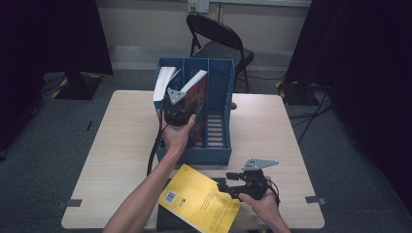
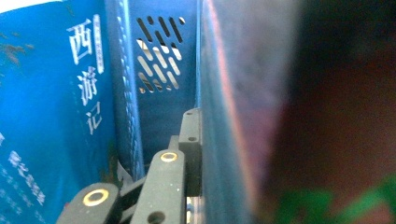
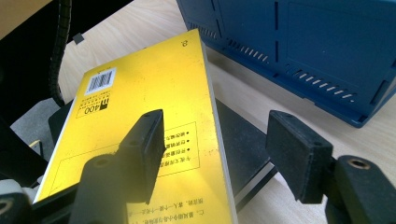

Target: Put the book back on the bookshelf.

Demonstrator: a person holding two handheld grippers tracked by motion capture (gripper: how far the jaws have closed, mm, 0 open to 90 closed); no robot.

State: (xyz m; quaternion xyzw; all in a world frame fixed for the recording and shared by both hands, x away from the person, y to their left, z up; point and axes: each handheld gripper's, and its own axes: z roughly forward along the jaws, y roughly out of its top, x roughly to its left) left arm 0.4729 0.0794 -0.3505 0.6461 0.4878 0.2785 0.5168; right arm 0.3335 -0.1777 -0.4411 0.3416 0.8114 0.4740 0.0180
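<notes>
A blue desk organizer with upright compartments stands in the middle of the table. My left gripper reaches into its middle compartment, shut on a red-covered book. In the left gripper view its jaws clamp that book's cover, with a blue book in the adjacent slot. A yellow book lies flat at the front edge. My right gripper rests beside its right corner. In the right gripper view the open jaws straddle the yellow book's edge without pressing it.
A dark flat book lies under the yellow one. The blue book's white pages lean in the organizer's left compartment. The organizer's slotted wall is close ahead of the left jaws. A black folding chair stands behind the table.
</notes>
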